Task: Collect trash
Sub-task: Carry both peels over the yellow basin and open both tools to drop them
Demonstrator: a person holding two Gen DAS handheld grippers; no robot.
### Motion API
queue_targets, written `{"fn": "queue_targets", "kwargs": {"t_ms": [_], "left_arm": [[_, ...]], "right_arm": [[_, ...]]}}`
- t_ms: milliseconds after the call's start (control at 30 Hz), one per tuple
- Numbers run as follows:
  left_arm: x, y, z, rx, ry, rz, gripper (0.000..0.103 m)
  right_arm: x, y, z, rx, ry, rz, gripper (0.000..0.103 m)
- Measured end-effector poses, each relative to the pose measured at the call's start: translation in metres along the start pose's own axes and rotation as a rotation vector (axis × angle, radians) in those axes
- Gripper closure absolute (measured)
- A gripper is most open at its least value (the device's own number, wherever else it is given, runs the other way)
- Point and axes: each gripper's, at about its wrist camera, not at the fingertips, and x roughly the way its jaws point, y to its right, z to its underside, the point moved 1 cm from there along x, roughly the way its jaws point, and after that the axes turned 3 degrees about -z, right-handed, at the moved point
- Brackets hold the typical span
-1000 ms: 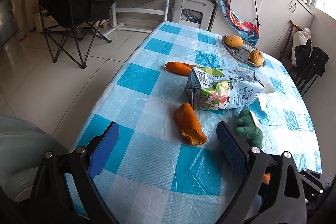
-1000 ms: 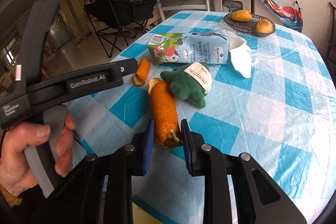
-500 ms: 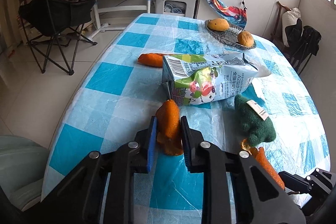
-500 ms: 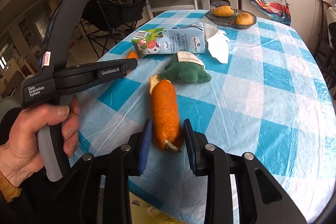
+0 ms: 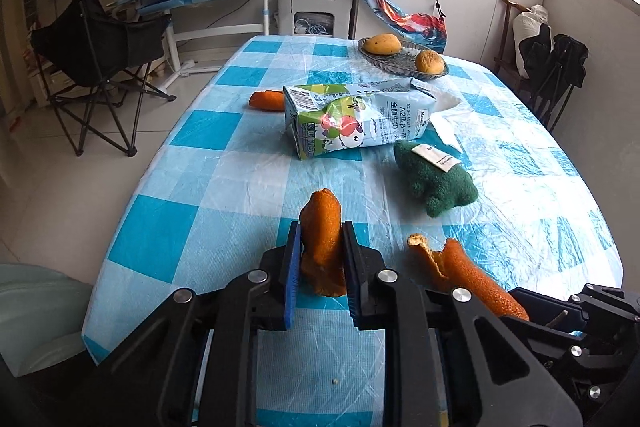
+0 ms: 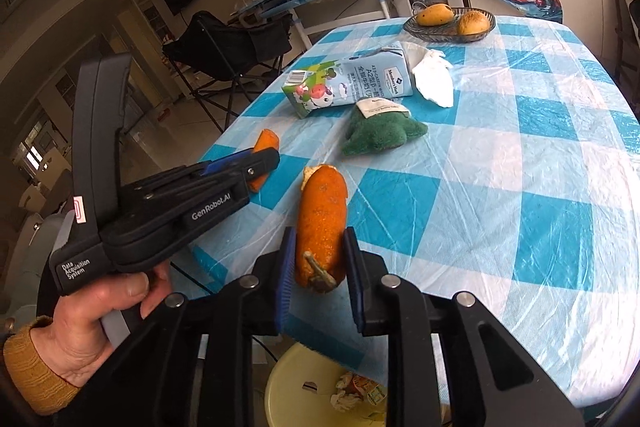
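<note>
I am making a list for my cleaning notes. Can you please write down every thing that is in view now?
short peel: one, orange, between the left gripper's pads
long peel: one, orange, between the right gripper's pads
far peel: one, orange, behind the carton
milk carton: one, green and pale blue, lying mid-table
tissue: one, white, at the carton's open end
plush toy: one, green, beside the carton
dish: one, glass, far end, holding two yellow-orange fruits
tablecloth: one, blue-white check
bin: one, yellow, below the table edge
folding chair: one, black, on the floor
left gripper: black, shut
right gripper: black, jaws closing
hand: one, holding the left gripper
</note>
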Motion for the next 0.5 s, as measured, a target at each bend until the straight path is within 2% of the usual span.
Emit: {"fn": "queue_targets", "kwargs": {"t_ms": [500], "left_arm": [[-0.029,-0.003,0.017,0.012,0.028,0.008,0.084]], "right_arm": [[-0.022,0.010,0.012,0.111,0.055,-0.017,0.079]]}}
